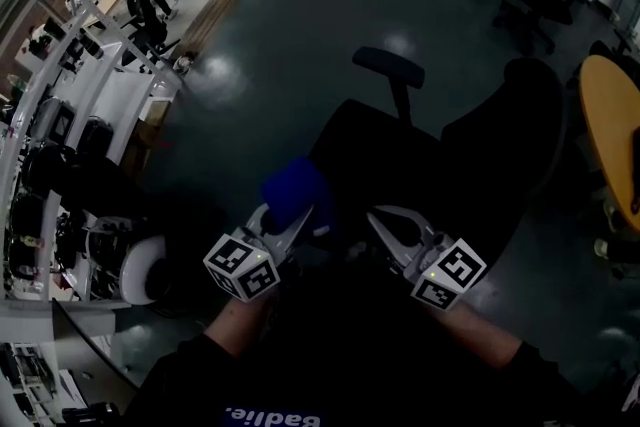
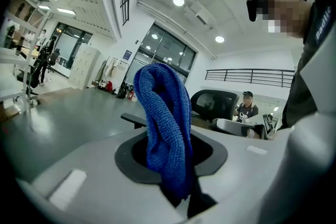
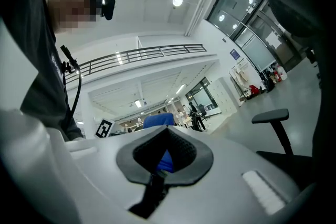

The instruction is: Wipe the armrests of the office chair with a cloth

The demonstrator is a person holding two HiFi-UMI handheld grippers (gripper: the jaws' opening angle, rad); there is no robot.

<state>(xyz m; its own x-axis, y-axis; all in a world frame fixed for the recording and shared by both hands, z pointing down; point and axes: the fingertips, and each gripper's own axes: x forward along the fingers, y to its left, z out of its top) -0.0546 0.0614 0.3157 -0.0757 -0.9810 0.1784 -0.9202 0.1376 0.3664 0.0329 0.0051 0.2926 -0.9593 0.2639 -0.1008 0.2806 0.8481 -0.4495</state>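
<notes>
Blue cloth (image 2: 165, 128), bunched, upright between jaws, black office chair (image 1: 400, 160) just beyond, T-shaped armrest (image 1: 389, 66)

My cloth (image 1: 297, 192) is deep blue, finely ribbed. The chair (image 1: 400, 155) is black, my marker cubes (image 1: 242, 266) black-and-white squares, the counter (image 1: 610, 130) at right yellow.

Grey left gripper (image 1: 298, 218), right gripper (image 1: 378, 217) same, b&w marker cubes (image 1: 242, 265), dark sleeves (image 1: 510, 360)

head view dim, underexposed | gripper views bright under ceiling lamps (image 2: 178, 0) (edges fisheye-bent, corners vignetted black)
</notes>
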